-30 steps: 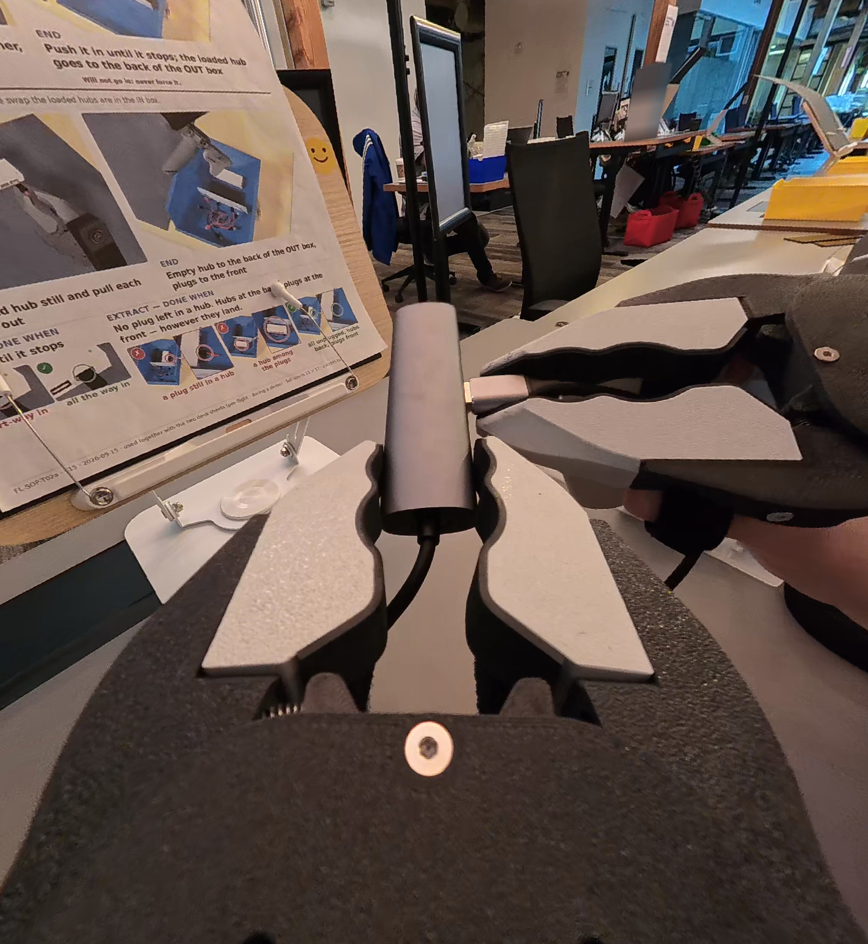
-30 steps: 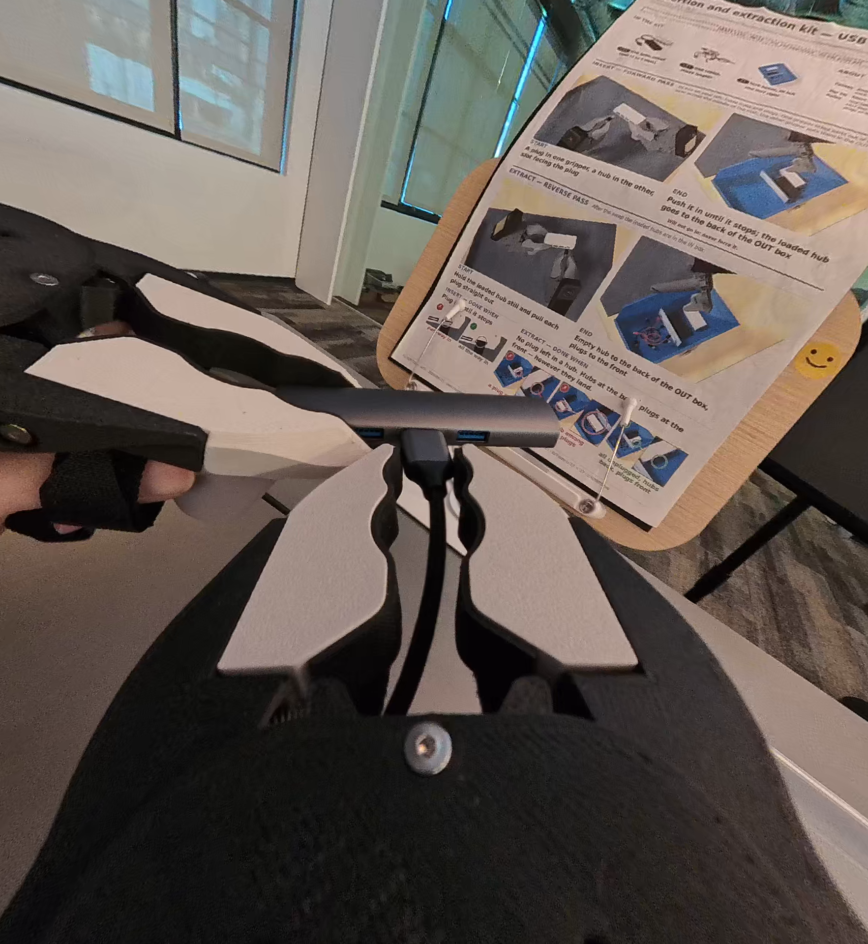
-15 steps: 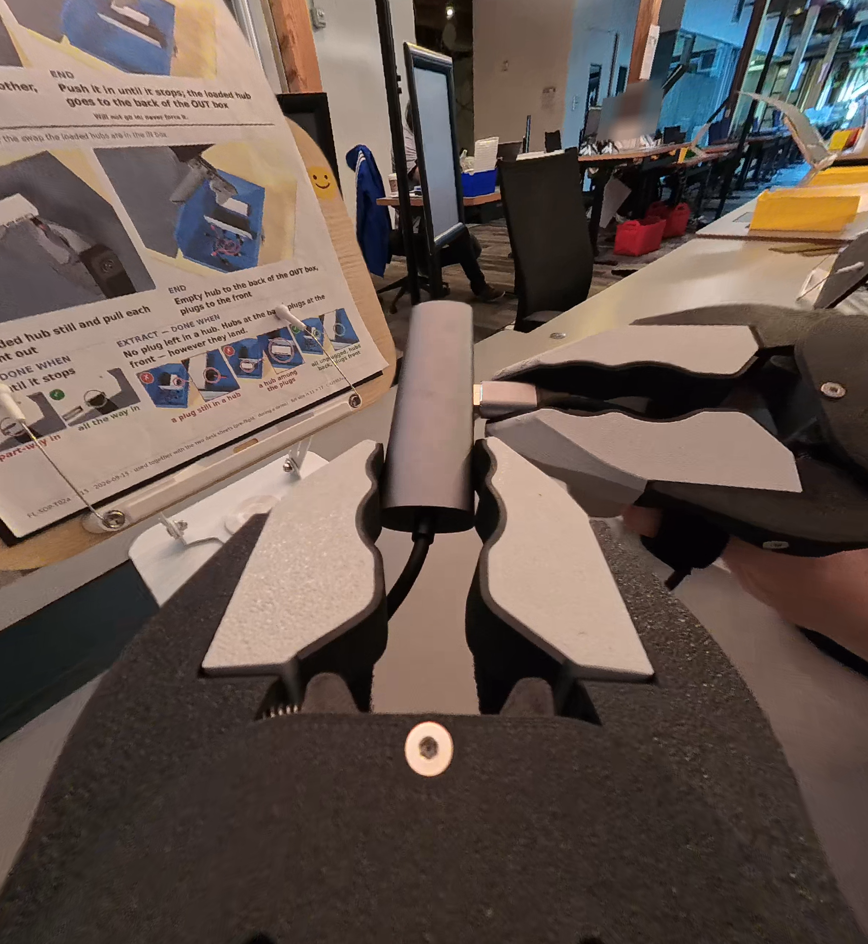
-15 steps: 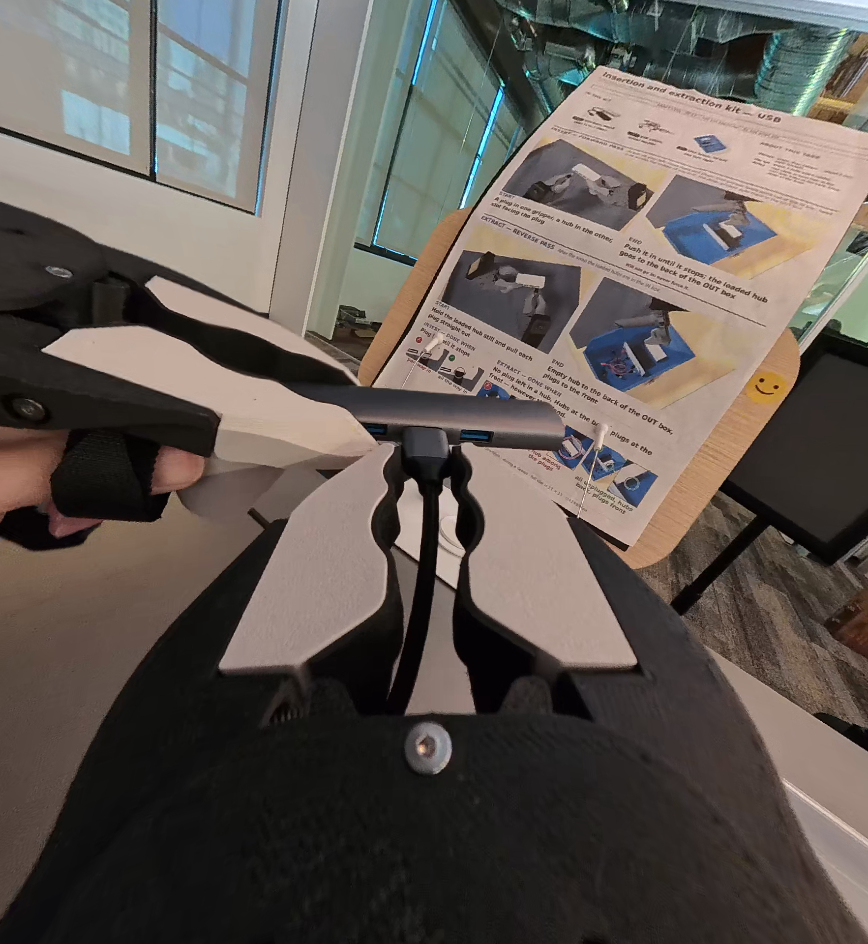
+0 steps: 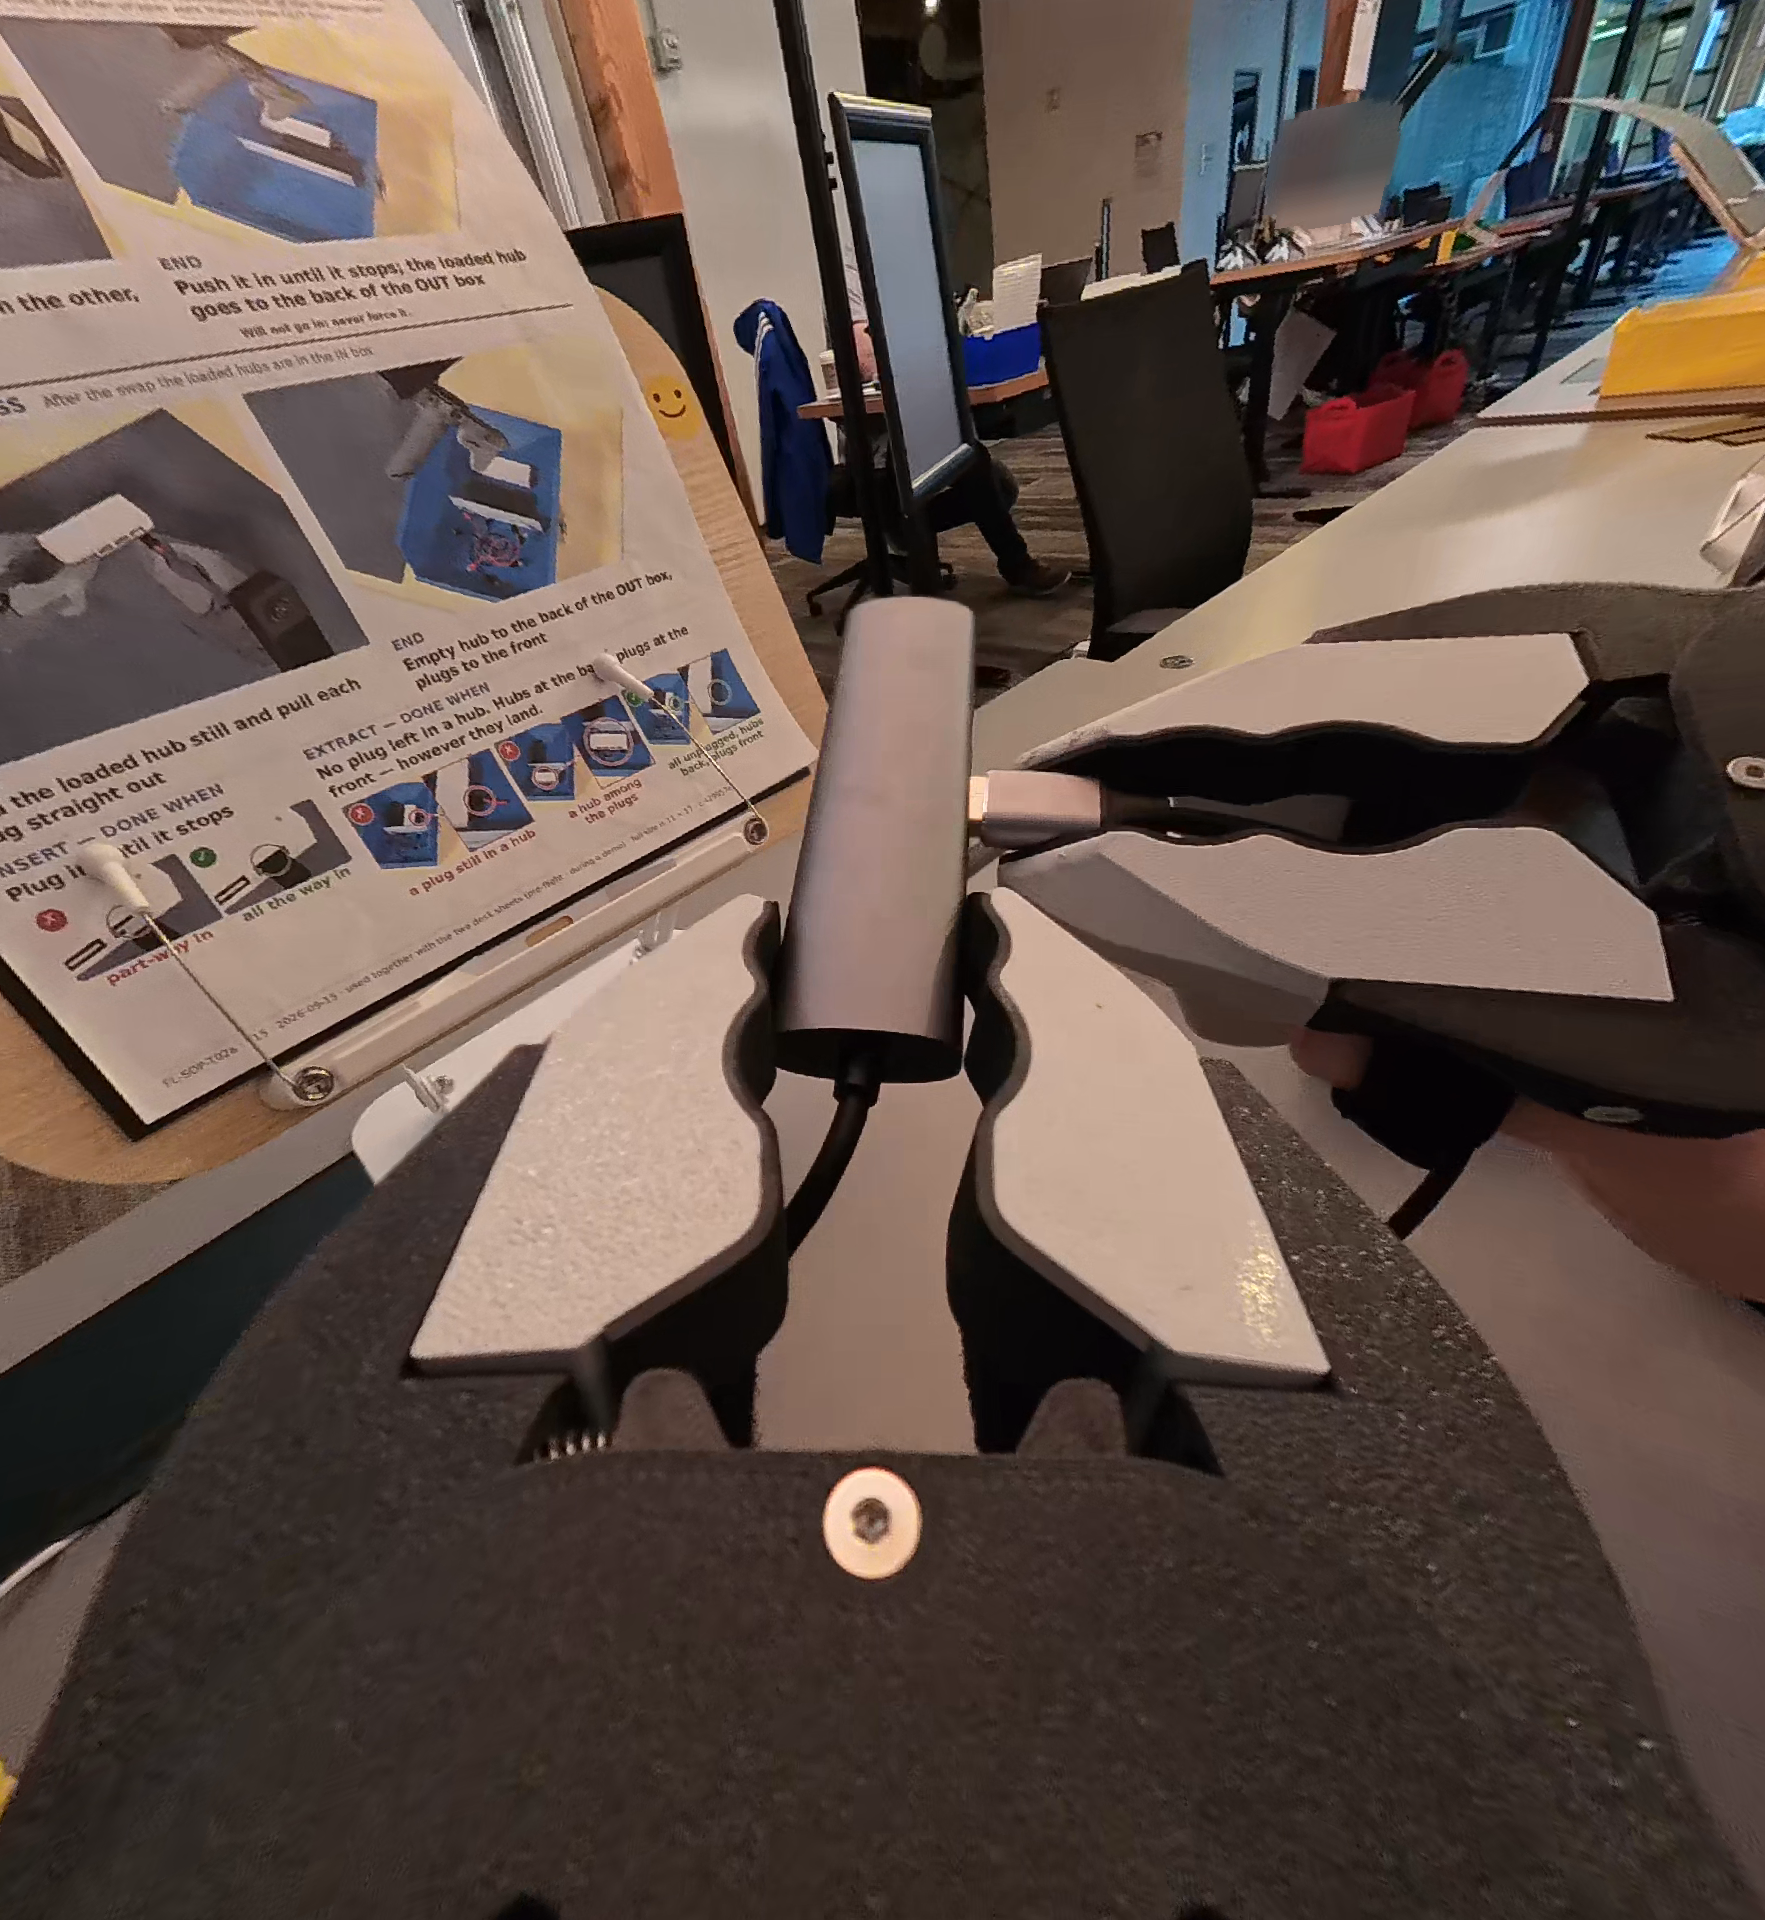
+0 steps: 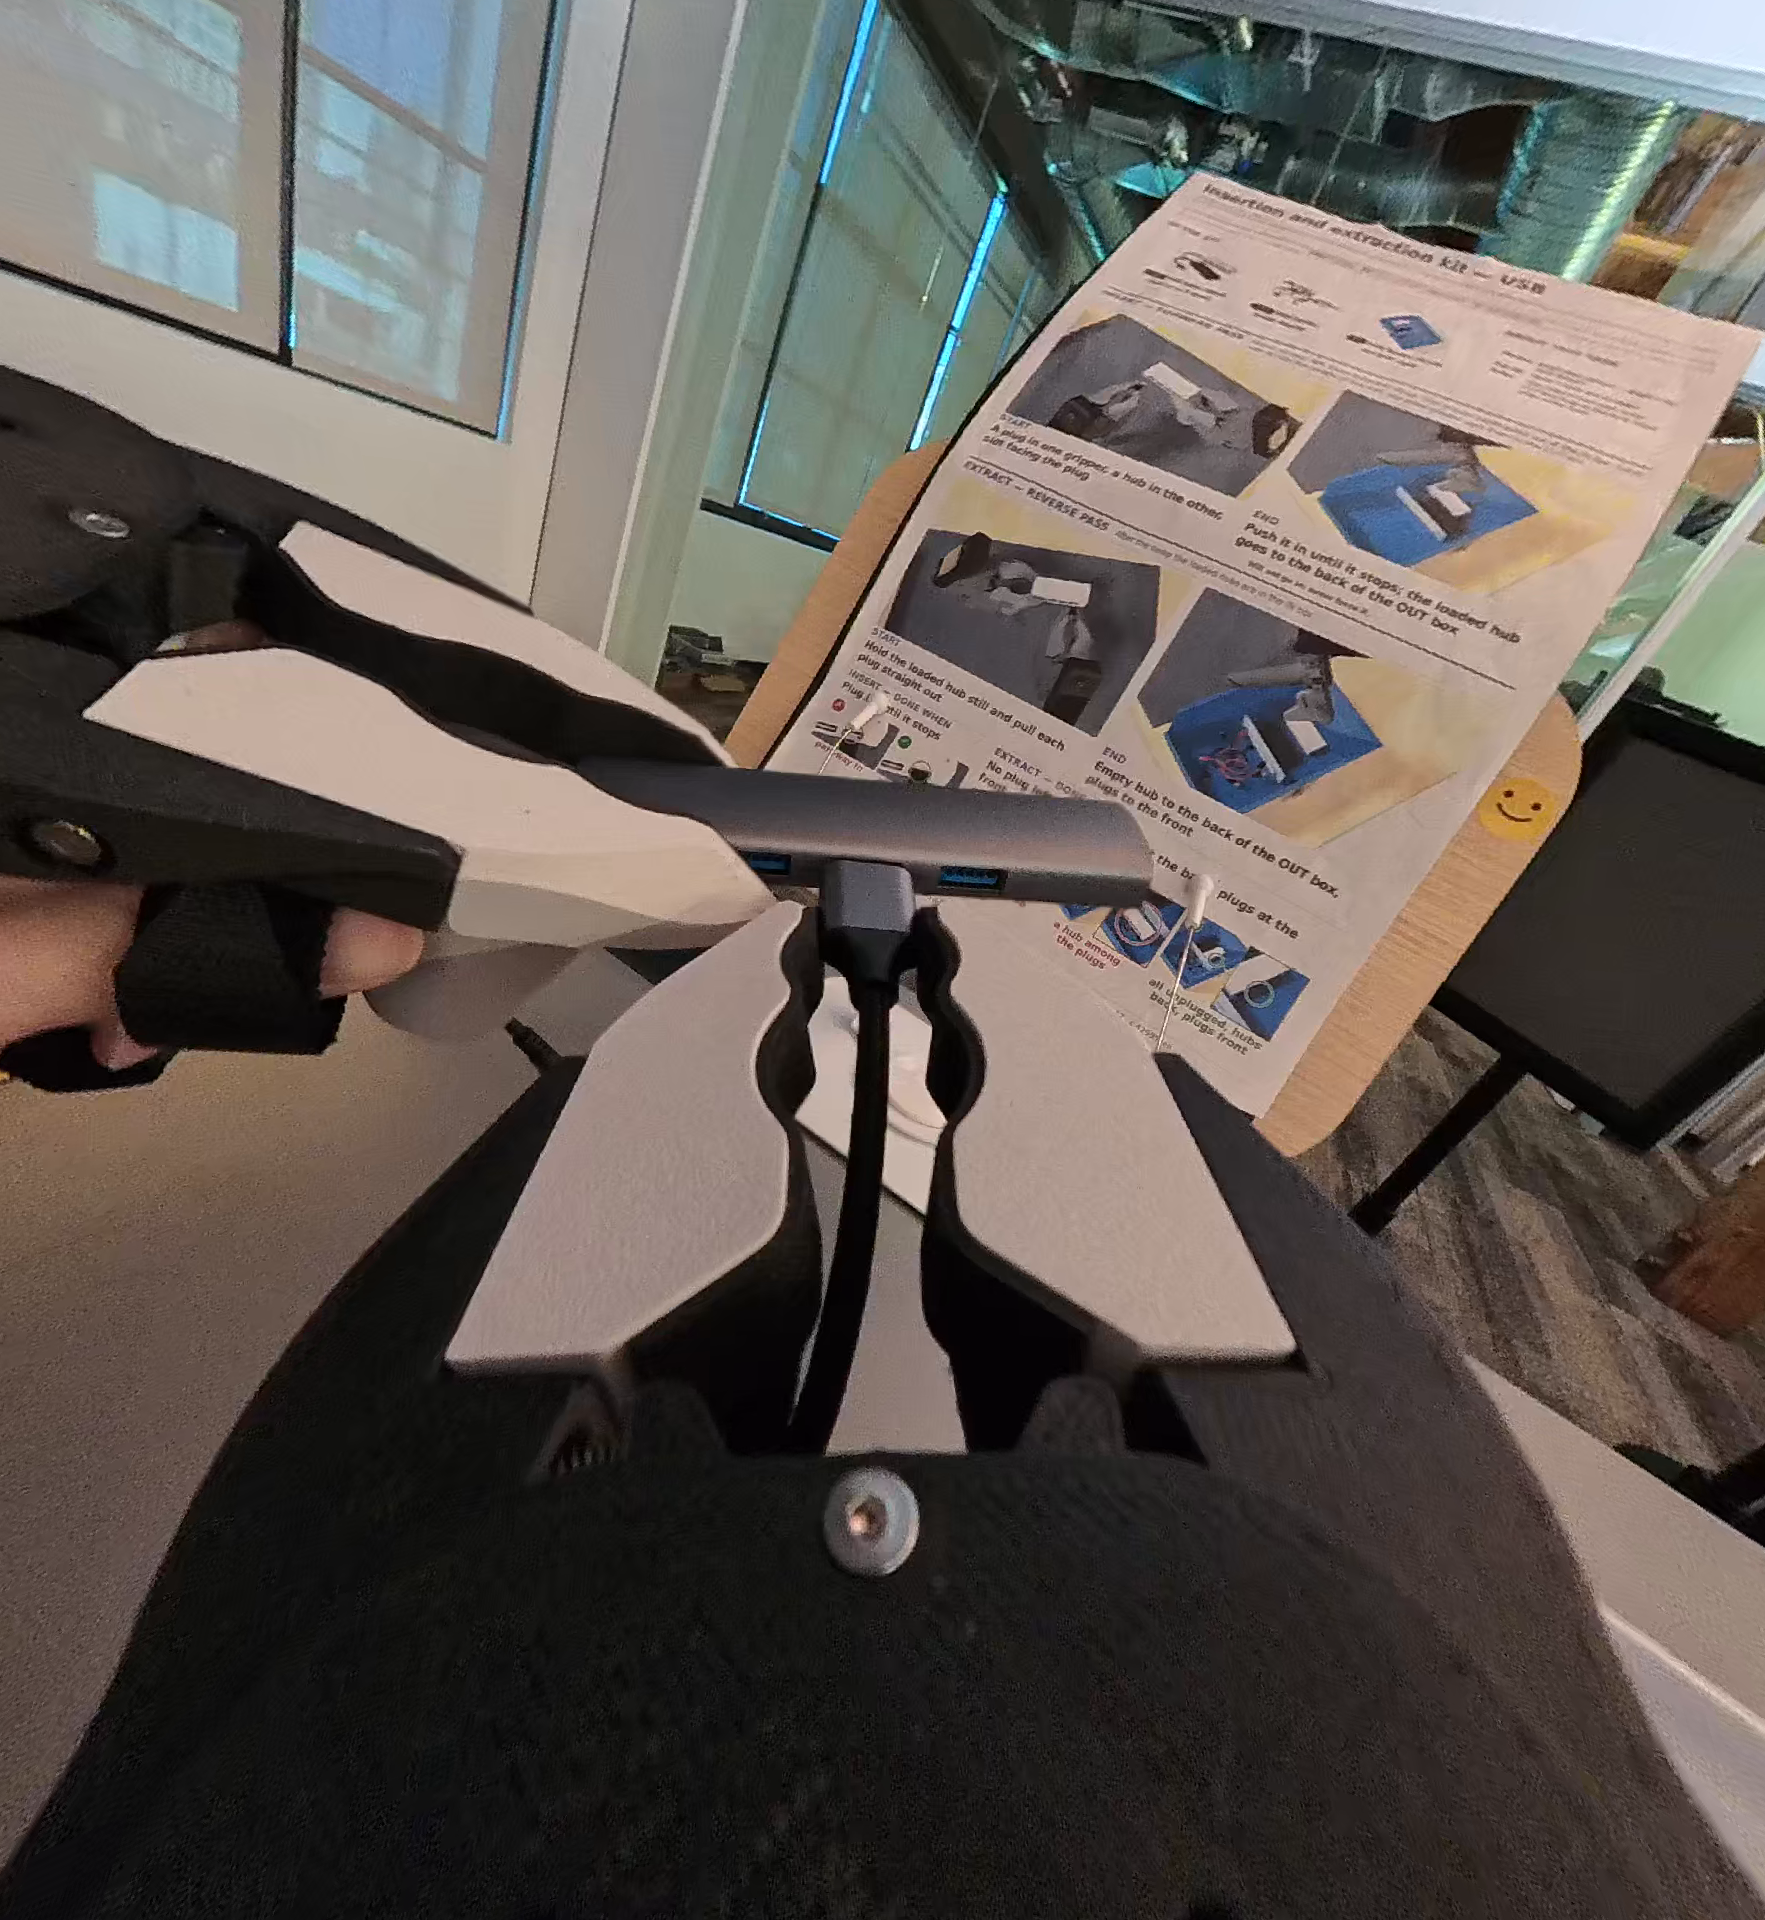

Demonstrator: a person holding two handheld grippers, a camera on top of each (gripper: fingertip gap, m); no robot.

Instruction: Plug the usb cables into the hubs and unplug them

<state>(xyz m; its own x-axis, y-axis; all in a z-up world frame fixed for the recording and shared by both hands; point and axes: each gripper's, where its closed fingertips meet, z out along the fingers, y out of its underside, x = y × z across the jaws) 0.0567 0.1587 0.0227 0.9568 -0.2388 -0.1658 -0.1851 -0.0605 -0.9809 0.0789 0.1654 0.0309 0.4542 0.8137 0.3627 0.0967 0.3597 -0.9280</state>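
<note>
Tabletop (image 5: 1480, 540) stretches pale beneath both tools, and behind it a printed instruction sheet (image 5: 265, 582) leans on a wooden stand. Nearer, the left gripper (image 5: 870, 971) has its fingers closed on the cable end of a dark grey hub (image 5: 883, 821), held out lengthwise above the table. From the side, the right gripper (image 6: 862, 940) pinches a grey USB plug (image 6: 862, 902), whose metal tip sits in a port on the hub's side; its black cable (image 6: 852, 1226) trails back between the fingers.
</note>
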